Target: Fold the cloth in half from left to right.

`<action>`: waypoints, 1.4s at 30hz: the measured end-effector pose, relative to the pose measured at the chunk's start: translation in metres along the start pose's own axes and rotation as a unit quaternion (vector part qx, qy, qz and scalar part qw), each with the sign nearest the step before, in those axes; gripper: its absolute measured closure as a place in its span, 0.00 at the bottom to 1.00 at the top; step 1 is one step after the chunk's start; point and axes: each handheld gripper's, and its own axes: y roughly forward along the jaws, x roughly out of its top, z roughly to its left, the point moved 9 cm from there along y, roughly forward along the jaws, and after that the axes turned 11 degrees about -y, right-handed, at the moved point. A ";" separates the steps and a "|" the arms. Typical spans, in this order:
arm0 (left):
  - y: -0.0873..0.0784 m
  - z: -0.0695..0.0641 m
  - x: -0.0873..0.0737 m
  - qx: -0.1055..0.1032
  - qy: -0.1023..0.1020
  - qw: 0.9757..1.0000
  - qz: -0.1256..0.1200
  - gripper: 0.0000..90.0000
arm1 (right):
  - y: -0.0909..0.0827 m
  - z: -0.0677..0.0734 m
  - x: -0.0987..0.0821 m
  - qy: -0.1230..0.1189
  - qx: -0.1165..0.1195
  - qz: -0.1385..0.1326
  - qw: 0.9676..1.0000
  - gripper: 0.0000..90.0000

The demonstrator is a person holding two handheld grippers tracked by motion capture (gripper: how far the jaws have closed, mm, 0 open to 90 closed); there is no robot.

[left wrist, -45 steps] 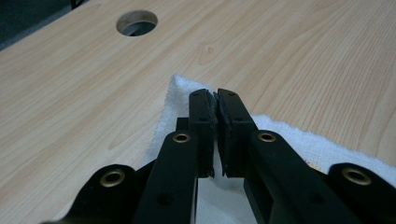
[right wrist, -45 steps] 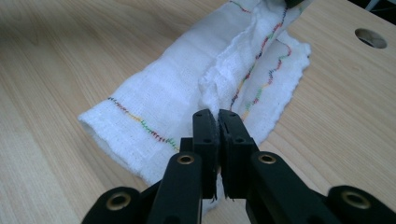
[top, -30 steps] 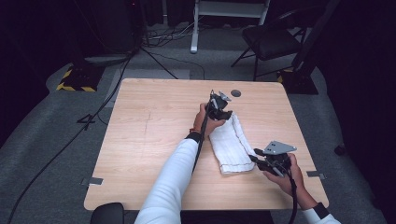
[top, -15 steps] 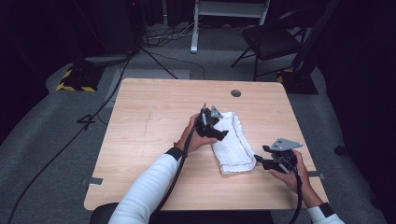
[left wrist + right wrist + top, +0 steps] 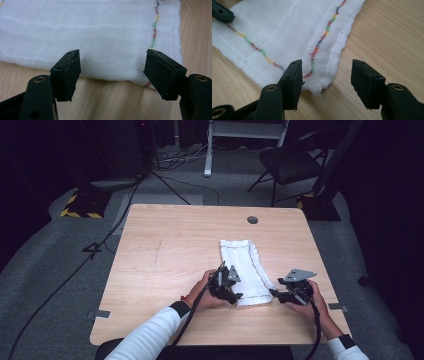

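- Jaws on my left gripper [image 5: 112,72] stand wide apart with nothing clamped; the folded edge of the white cloth [image 5: 100,37] lies in the gap, and the right-hand jaw tip sits over the cloth's corner at lower right of the left gripper view.
- Jaws on my right gripper [image 5: 327,80] are spread wide too, gripping nothing; the cloth's frayed corner pokes between them in the lower centre of the right gripper view, closer to the left-hand jaw.
- From the high view I see the cloth lying flat as a long folded strip, centre-right on the wooden table [image 5: 165,255], running from mid-frame down toward the lower right.
- Left gripper sits at the strip's near-left corner in the high view, right gripper just beside its near-right corner, both in the lower part of the frame.
- Multicolour stitching [image 5: 322,40] (red, green, yellow, blue) runs along the cloth's hems.
- No brand, label or readable writing that I can make out on cloth, grippers or table.
- Small dark round hole [image 5: 252,220] sits in the tabletop near the far edge, upper centre-right.
- Black chair [image 5: 290,165] stands on the floor beyond the table, upper right.
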 end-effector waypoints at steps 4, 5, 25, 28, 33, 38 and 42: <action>0.001 0.001 -0.006 -0.003 -0.005 1.000 0.000 0.33 | 0.006 0.005 -0.002 -0.010 0.011 0.007 1.000 0.47; 0.000 0.001 -0.007 -0.006 -0.010 1.000 -0.001 0.33 | 0.007 0.006 -0.003 -0.012 0.015 0.011 1.000 0.47; -0.026 0.003 -0.041 0.003 -0.020 1.000 -0.008 0.33 | 0.011 0.048 0.011 -0.024 0.057 0.007 0.998 0.49; -0.030 0.002 -0.047 0.004 -0.023 1.000 -0.008 0.33 | 0.010 0.054 0.013 -0.030 0.064 0.006 0.997 0.48; -0.036 -0.001 -0.055 0.011 -0.036 0.999 -0.016 0.34 | 0.011 0.062 0.015 -0.032 0.069 0.003 0.997 0.48; -0.041 -0.005 -0.062 0.014 -0.046 0.999 -0.020 0.34 | 0.010 0.070 0.016 -0.033 0.075 -0.001 0.997 0.47; -0.044 -0.004 -0.063 0.020 -0.051 0.998 -0.019 0.33 | 0.009 0.073 0.018 -0.043 0.077 -0.002 0.996 0.43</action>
